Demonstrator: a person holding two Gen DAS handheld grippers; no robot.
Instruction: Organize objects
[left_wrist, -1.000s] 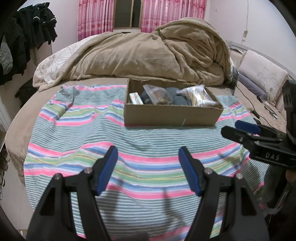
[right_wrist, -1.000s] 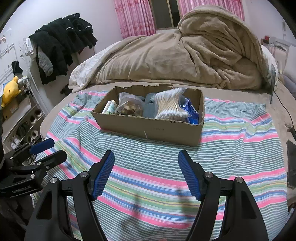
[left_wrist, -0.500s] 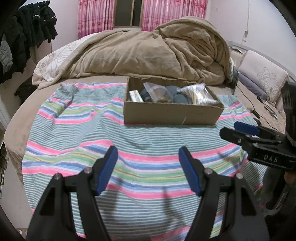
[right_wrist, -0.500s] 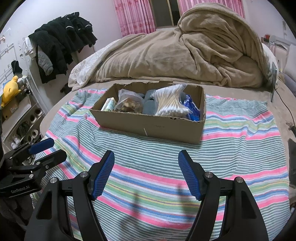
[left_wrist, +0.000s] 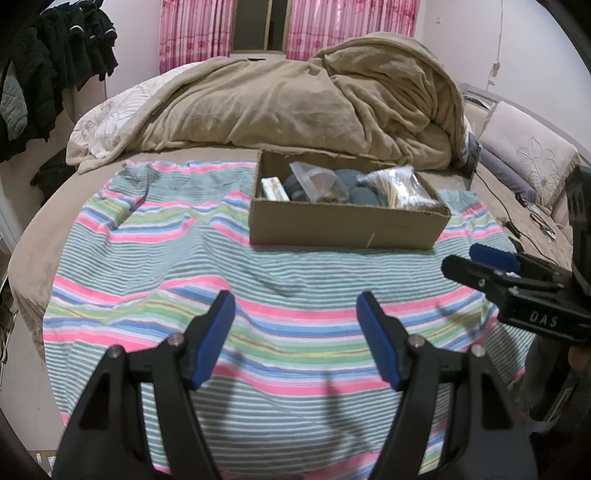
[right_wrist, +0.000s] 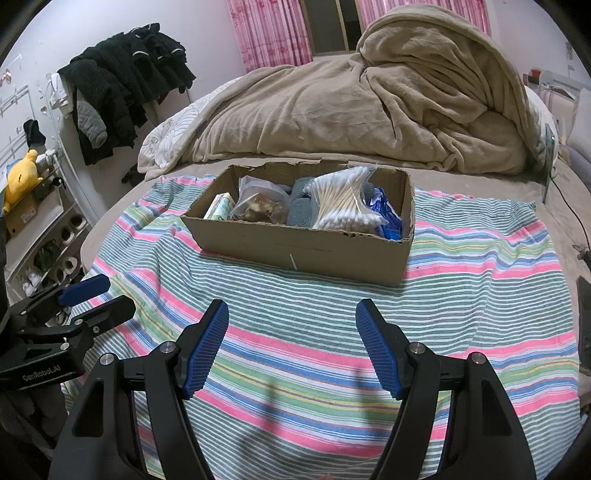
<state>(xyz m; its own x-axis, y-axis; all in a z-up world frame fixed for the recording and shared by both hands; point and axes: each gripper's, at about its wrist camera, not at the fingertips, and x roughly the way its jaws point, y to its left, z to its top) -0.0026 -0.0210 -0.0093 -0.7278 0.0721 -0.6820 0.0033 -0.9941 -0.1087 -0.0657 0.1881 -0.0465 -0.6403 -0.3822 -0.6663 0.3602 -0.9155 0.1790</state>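
Observation:
A brown cardboard box (left_wrist: 347, 225) (right_wrist: 303, 251) sits on a striped cloth on the bed. It holds a bag of cotton swabs (right_wrist: 343, 203) (left_wrist: 400, 186), a clear bag of brown bits (right_wrist: 260, 203) (left_wrist: 319, 182), grey-blue cloths (right_wrist: 301, 212), a blue packet (right_wrist: 388, 214) and a small printed carton (right_wrist: 219, 206) (left_wrist: 275, 188). My left gripper (left_wrist: 295, 314) is open and empty over the cloth, short of the box. My right gripper (right_wrist: 291, 321) is open and empty, also short of the box. Each gripper shows in the other's view, the right one (left_wrist: 480, 258) and the left one (right_wrist: 96, 299).
The striped cloth (left_wrist: 177, 266) (right_wrist: 480, 295) covers the near part of the bed. A heaped tan blanket (left_wrist: 295, 99) (right_wrist: 369, 110) lies behind the box. Pillows (left_wrist: 524, 147) and cables lie at the right. Dark clothes (right_wrist: 125, 81) and shelves (right_wrist: 44, 221) stand at the left.
Both grippers have drifted slightly; the box sits a little higher and closer in the right wrist view. Both stay open and empty.

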